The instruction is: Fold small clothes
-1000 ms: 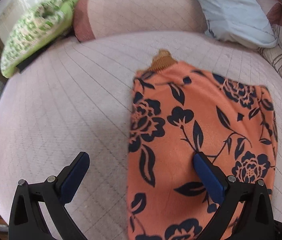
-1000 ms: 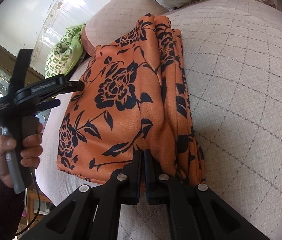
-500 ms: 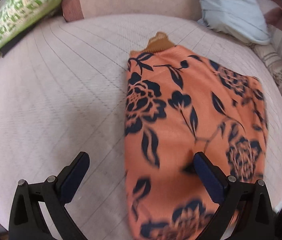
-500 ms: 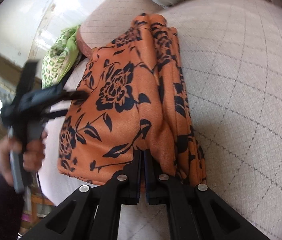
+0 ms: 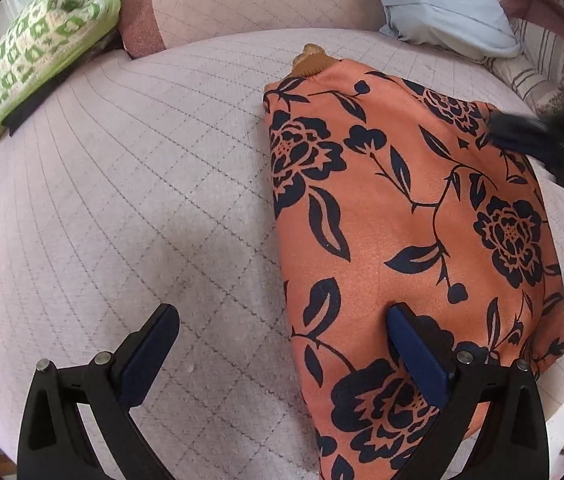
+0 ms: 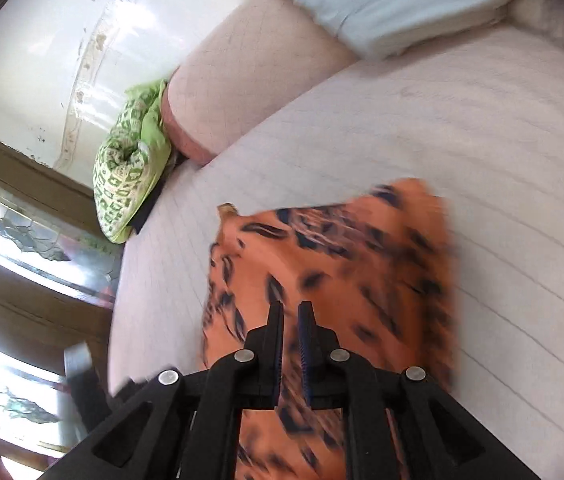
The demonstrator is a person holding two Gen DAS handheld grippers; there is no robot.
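Released by the right gripper [image 6: 290, 316], whose jaws now stand slightly parted above it.
Folded orange garment with navy flowers [image 5: 409, 216] lies flat on the quilted pink bed [image 5: 130, 200]; left gripper [image 5: 282, 344] spread wide.

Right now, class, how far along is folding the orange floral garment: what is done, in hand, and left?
Done: the orange floral garment lies folded into a compact stack on the bed. In hand: nothing; the left claw gapes open, the right claw barely parted, both empty. Left: perhaps a final tuck of the brown trim.
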